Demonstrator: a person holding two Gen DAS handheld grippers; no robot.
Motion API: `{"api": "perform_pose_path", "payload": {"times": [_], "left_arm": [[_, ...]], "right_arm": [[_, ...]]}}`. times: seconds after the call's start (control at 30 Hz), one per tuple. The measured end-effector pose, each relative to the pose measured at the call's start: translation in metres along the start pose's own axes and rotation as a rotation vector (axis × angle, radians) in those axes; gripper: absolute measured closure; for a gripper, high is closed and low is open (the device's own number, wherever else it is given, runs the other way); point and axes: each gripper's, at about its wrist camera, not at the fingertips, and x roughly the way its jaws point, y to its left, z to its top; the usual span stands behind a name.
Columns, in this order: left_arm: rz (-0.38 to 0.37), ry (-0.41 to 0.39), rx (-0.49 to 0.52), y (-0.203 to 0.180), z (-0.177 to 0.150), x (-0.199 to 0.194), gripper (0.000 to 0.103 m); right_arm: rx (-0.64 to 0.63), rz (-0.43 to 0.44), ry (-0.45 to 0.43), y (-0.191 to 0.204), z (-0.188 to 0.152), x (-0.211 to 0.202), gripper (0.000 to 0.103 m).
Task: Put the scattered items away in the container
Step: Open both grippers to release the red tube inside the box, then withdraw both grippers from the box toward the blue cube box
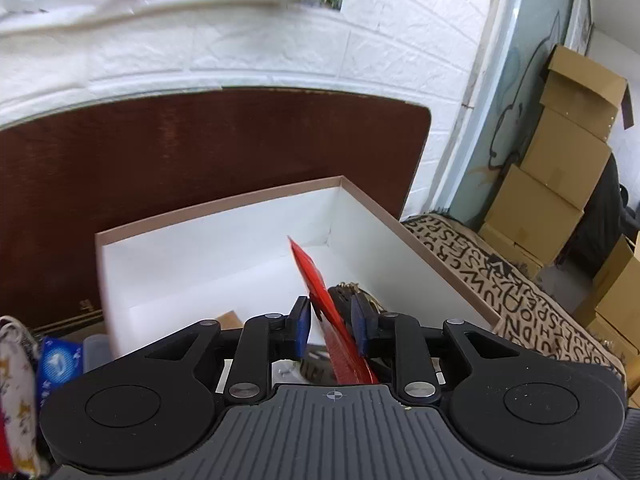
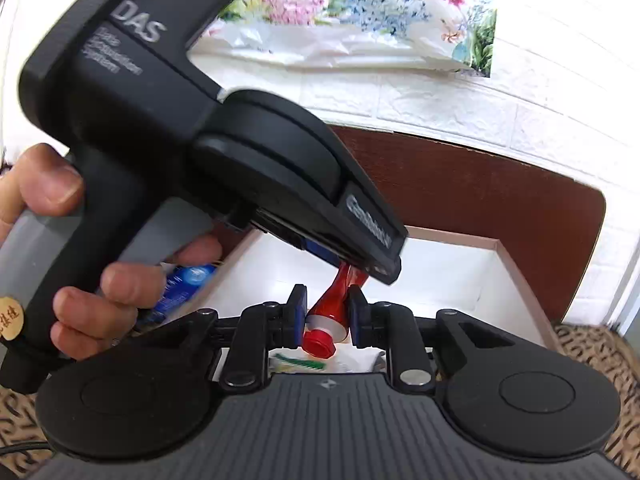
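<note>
Currently my left hand-held gripper pinches a red toothpaste tube near its flat crimped end, hanging over the white box. Moving right, my right hand-held gripper brackets the same tube's cap end; pads look closed on it, contact not certain. Judgement: lower together until the tube is inside the walls, free one end first, avoid the rim.

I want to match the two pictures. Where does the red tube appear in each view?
Left wrist: the red tube runs edge-on between the left gripper's fingers, lower centre.
Right wrist: it hangs cap-down at lower centre, between the right gripper's fingers.
Shared landmark: the white box.
</note>
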Motion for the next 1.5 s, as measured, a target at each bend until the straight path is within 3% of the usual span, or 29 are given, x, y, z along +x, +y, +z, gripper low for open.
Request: {"api": "perform_pose_path", "payload": {"times": [0.27, 0.43, 0.5, 0.53, 0.57, 0.6, 0.63, 0.7, 0.73, 0.97, 1.23, 1.5], "left_arm": [[-0.025, 0.065, -0.072, 0.016, 0.016, 0.068, 0.065], [0.019, 0.087, -0.055, 0.022, 0.021, 0.101, 0.064], [0.041, 0.099, -0.061, 0.027, 0.022, 0.109, 0.045], [0.062, 0.111, -0.069, 0.03, 0.021, 0.112, 0.022], [0.086, 0.119, -0.081, 0.034, 0.021, 0.114, 0.008], [0.099, 0.12, -0.095, 0.038, 0.02, 0.114, 0.006], [0.091, 0.116, -0.107, 0.043, 0.019, 0.113, 0.006], [0.074, 0.126, -0.121, 0.049, 0.017, 0.111, 0.006], [0.082, 0.133, -0.126, 0.051, 0.017, 0.111, 0.006], [0.12, 0.133, -0.107, 0.049, 0.014, 0.101, 0.006], [0.125, 0.108, -0.07, 0.042, 0.015, 0.079, 0.006], [0.115, 0.081, -0.029, 0.029, 0.007, 0.049, 0.006]], "right_arm": [[-0.096, -0.048, 0.152, -0.036, 0.003, 0.066, 0.078], [-0.154, -0.069, 0.228, -0.05, 0.002, 0.098, 0.08], [-0.168, -0.084, 0.266, -0.054, 0.002, 0.11, 0.08], [-0.168, -0.084, 0.294, -0.056, 0.001, 0.116, 0.076], [-0.162, -0.078, 0.329, -0.058, 0.001, 0.122, 0.064], [-0.147, -0.078, 0.35, -0.06, 0.002, 0.125, 0.055], [-0.136, -0.083, 0.341, -0.062, 0.003, 0.124, 0.049], [-0.134, -0.094, 0.309, -0.061, 0.005, 0.119, 0.015], [-0.128, -0.101, 0.303, -0.061, 0.006, 0.118, 0.011], [-0.132, -0.154, 0.302, -0.06, 0.001, 0.114, 0.003], [-0.134, -0.146, 0.301, -0.052, -0.004, 0.111, 0.002], [-0.113, -0.151, 0.228, -0.039, -0.006, 0.071, 0.0]]}}
